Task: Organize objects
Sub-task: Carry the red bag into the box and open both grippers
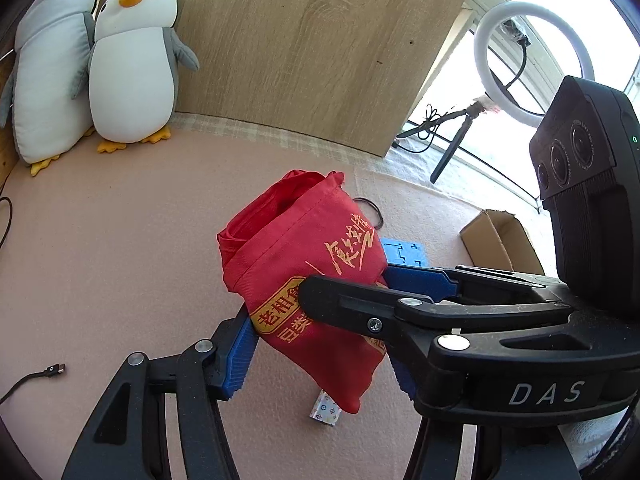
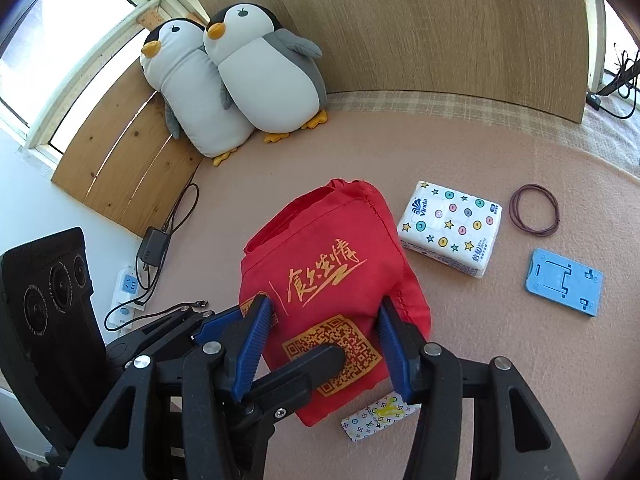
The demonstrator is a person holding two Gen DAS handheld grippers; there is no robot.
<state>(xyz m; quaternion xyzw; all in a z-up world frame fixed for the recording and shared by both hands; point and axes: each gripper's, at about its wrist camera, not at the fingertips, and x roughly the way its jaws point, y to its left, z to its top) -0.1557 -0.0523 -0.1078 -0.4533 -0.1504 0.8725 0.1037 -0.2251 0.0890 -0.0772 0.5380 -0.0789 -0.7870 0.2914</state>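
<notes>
We are gripping the red bag [image 2: 332, 292] with both grippers, left [image 1: 320, 344] and right [image 2: 324, 344], tissue pack [image 2: 450, 229] lying at two o'clock.

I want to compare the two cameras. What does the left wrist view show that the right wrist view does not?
Only the left wrist view: a ring light and a cardboard box. Only the right wrist view: a tissue pack, a power strip. Both: the red bag, two toy penguins, a blue plate, a hair band.
</notes>
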